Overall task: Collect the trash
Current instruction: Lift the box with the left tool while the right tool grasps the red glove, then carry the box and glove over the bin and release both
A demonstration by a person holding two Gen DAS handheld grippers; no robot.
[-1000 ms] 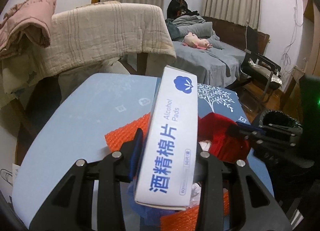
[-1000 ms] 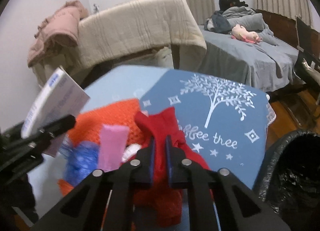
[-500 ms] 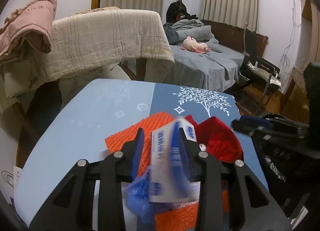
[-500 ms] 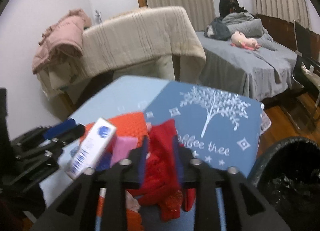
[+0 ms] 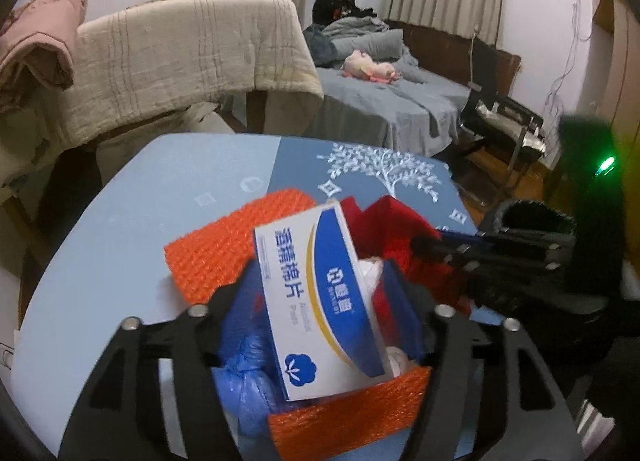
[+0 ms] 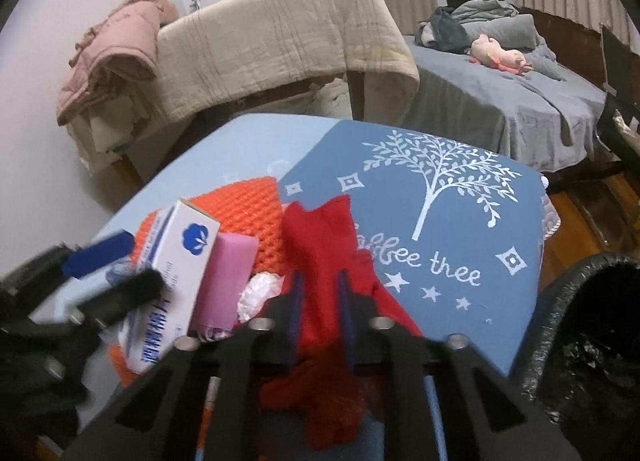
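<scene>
Right wrist view: the right gripper (image 6: pixel 318 303) is closing on the soft red cloth (image 6: pixel 320 245), pinching its bunched middle. The left gripper (image 5: pixel 320 293) opens wide, the light alcohol pads box (image 5: pixel 320 301) lying loose between.

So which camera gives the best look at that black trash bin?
The right wrist view: the trash bin fills the lower right corner, its dark liner and opening plain beside the table. The left wrist view shows only its rim behind the right tongs.

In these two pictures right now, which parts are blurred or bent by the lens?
Left wrist view: the white box is sharp and its print is readable; straight edges bow toward the dark round border. Right wrist view: the left gripper is smeared by motion blur, the red cloth is soft, and the tree print on the tablecloth is clear.
</scene>
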